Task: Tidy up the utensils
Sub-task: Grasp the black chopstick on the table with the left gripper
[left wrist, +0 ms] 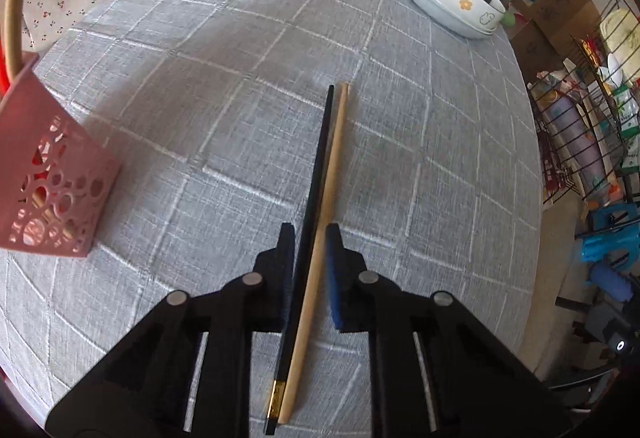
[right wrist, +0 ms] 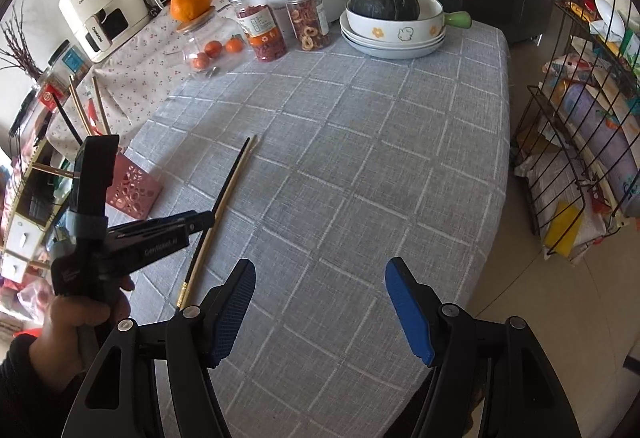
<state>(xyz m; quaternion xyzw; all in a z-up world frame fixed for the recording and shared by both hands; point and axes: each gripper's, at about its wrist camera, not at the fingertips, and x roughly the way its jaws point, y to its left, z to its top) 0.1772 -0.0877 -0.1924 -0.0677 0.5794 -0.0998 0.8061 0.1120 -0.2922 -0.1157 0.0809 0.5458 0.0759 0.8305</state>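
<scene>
A coarse, matt woven tablecloth (left wrist: 248,86) covers the table. One chopstick (left wrist: 316,174) looks glossy black with a gilt band, the other (left wrist: 334,166) bare pale wood. The holder (left wrist: 60,194) is matt pink perforated plastic; the bowls (right wrist: 394,34) gleam like glazed ceramic

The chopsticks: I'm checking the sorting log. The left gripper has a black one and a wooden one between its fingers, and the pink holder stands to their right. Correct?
Not quite. In the left wrist view the pink holder stands to the left of the black chopstick and wooden chopstick, which do lie between the left gripper's fingers.
</scene>
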